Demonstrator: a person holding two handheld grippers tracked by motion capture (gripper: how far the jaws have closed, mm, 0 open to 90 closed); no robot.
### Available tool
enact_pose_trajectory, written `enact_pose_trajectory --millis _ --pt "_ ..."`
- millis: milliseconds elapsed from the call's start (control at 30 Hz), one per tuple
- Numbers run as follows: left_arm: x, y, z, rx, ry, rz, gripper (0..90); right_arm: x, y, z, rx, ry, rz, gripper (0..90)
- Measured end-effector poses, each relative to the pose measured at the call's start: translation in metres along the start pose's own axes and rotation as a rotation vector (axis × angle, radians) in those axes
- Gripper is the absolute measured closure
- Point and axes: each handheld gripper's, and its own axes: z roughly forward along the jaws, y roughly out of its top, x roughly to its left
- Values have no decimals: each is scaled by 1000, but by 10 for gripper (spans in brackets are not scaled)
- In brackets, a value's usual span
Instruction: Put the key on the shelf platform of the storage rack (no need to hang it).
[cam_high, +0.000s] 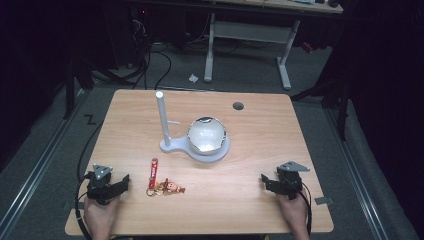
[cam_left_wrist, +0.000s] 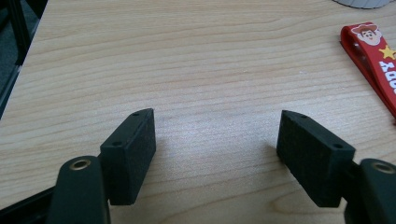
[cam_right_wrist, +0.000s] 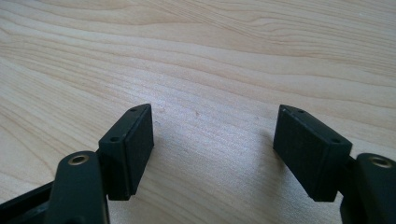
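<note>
Evidently nothing had begun: each hand-held gripper, left (cam_high: 120, 184) and right (cam_high: 267, 182), rested wide open and empty; next, the left should reach the keychain (cam_high: 161, 186).

**Beyond the Work in Hand**

We see a light wooden table (cam_high: 260, 200) with a round dark hole (cam_high: 238, 106) near its far edge. Behind it we note a white-legged desk (cam_high: 248, 35) and black cables (cam_high: 150, 65) on grey floor.

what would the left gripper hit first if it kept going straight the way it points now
Probably nothing soon: bare table lies ahead of the open left gripper. The red keychain strap sits off to the right of that line, though depth is hard to judge.
</note>
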Motion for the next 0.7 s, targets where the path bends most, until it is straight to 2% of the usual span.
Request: enact_pose_trajectory --millis 333,433,467,600,667,700 --pt "0 0 0 -2 2 0 288 0 0 0 0 1 -1 289" --pt "1 3 -3 43 -35 -5 288 0 0 0 0 0 -1 289" --pt "1 4 -4 50 -36 -20 285 0 0 0 0 0 -1 288" --pt "1 7 -4 63 -43 -32 281 0 0 0 0 0 -2 289" --pt "2 5 -3 61 -50 1 279 0 0 0 0 0 -2 288" --pt "1 3 -3 51 -39 -1 278 0 0 0 0 1 -2 287"
